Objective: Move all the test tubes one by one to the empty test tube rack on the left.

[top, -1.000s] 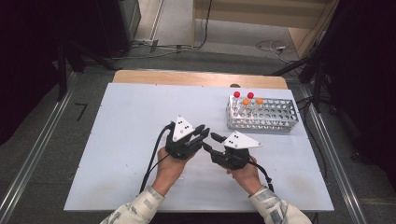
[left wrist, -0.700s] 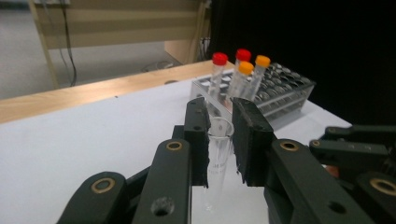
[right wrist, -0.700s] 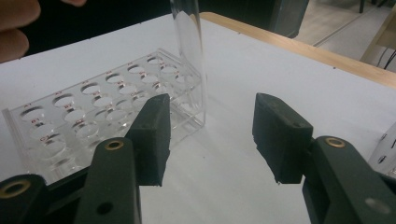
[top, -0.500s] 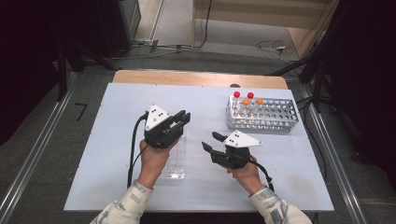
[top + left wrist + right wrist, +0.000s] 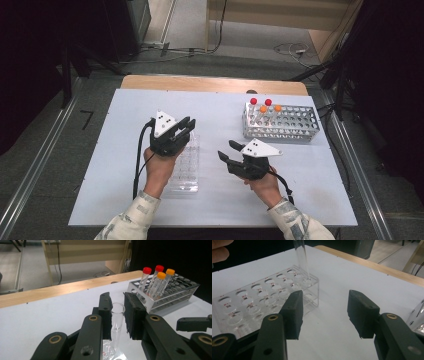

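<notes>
My left gripper (image 5: 186, 126) is shut on a clear uncapped test tube (image 5: 117, 322), which stands upright between its pads. The tube's lower end (image 5: 301, 257) reaches a corner hole at the far end of a clear acrylic rack (image 5: 185, 172) lying on the white table. My right gripper (image 5: 227, 151) sits to the right of that rack and points toward it. Its jaws have just been opening and are open, with nothing between them (image 5: 324, 312). In the left gripper view, one right gripper jaw shows at the right edge.
A metal tube rack (image 5: 282, 122) stands at the back right with red-capped tubes (image 5: 253, 101) and orange-capped tubes (image 5: 263, 109) at its left end. A wooden strip (image 5: 210, 84) runs along the table's far edge. Bare table lies between the two racks.
My left hand has moved left, away from the right gripper, and now holds the tube over the clear rack. The right hand has stayed in place.
</notes>
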Demonstrator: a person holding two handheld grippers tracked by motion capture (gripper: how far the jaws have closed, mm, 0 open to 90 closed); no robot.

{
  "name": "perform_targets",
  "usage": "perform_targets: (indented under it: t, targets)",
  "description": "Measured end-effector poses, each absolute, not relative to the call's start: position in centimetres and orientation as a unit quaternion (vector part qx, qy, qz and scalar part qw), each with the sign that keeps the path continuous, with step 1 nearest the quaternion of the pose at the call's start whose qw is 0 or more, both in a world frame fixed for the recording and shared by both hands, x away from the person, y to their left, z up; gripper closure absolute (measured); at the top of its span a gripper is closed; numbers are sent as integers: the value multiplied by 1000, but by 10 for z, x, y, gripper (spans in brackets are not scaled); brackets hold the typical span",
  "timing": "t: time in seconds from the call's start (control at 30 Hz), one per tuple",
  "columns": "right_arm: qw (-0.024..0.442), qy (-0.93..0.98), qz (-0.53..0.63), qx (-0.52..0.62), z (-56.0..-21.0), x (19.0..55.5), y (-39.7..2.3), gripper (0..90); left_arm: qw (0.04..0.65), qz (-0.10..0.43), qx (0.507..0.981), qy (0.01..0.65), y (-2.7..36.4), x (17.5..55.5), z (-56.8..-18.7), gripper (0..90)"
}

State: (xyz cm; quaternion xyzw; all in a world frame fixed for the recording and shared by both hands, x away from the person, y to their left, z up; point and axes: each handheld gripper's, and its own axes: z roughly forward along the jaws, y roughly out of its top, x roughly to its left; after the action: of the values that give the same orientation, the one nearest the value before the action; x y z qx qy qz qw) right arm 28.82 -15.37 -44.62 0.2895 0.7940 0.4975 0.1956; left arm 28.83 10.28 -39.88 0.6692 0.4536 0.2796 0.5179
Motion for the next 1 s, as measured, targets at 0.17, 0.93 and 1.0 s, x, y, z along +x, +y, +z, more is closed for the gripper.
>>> perform_targets:
  t: [0.17, 0.93, 1.0]
  targets:
    - [196, 794, 497, 288, -446, 288, -153, 443, 497, 294, 682, 449, 97, 289, -404, 772]
    - [197, 794, 489, 304, -448, 290, -155, 318, 446, 269, 721, 457, 89, 300, -431, 623]
    - [199, 793, 489, 304, -447, 291, -156, 316, 447, 270, 718, 460, 90, 300, -430, 562]
